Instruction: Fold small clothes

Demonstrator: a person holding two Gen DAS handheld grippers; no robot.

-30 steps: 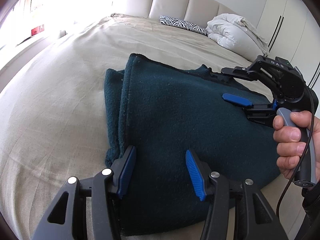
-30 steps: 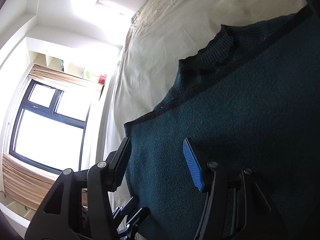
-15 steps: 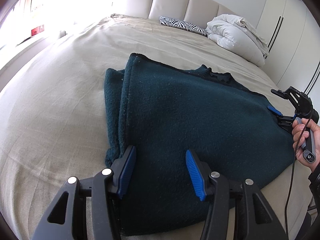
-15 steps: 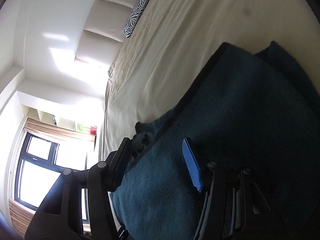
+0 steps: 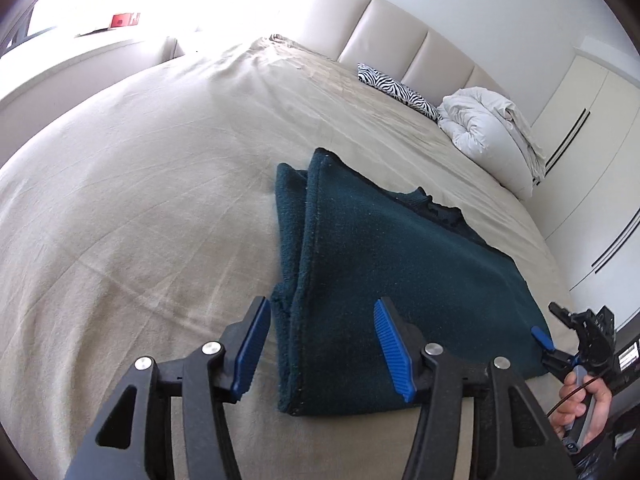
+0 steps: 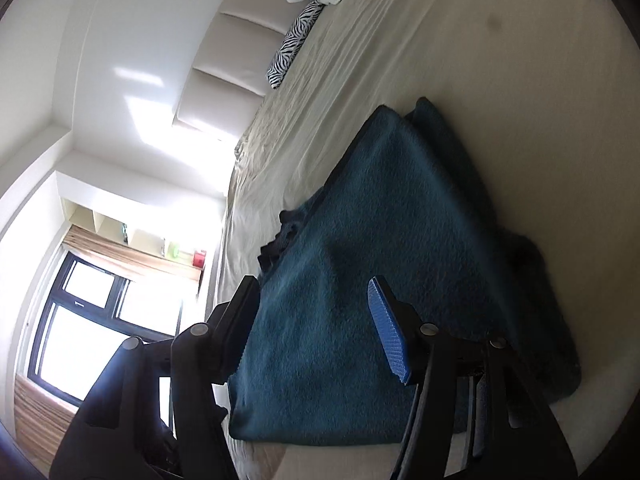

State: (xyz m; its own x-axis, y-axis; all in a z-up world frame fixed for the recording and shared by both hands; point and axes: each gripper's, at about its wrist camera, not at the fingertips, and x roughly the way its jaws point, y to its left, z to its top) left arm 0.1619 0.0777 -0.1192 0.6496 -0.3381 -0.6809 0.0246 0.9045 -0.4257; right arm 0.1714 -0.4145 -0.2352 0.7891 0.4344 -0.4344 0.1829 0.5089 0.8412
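A dark teal fleece garment [image 5: 384, 264] lies folded in layers on the beige bed [image 5: 140, 208]. It also shows in the right wrist view [image 6: 380, 280]. My left gripper [image 5: 320, 344] is open and empty, raised over the garment's near left corner. My right gripper [image 6: 316, 328] is open and empty over the garment's right edge. It shows in the left wrist view [image 5: 560, 336] at the garment's right corner, held by a hand.
A zebra-print pillow [image 5: 394, 90] and a white bundled duvet [image 5: 492, 132] lie by the padded headboard [image 5: 400, 36]. White wardrobes [image 5: 592, 152] stand at the right. A window [image 6: 88, 328] and shelves are at the left.
My right gripper withdrew from above the garment's middle to its right corner. My left gripper pulled back and rose a little. The garment stays flat.
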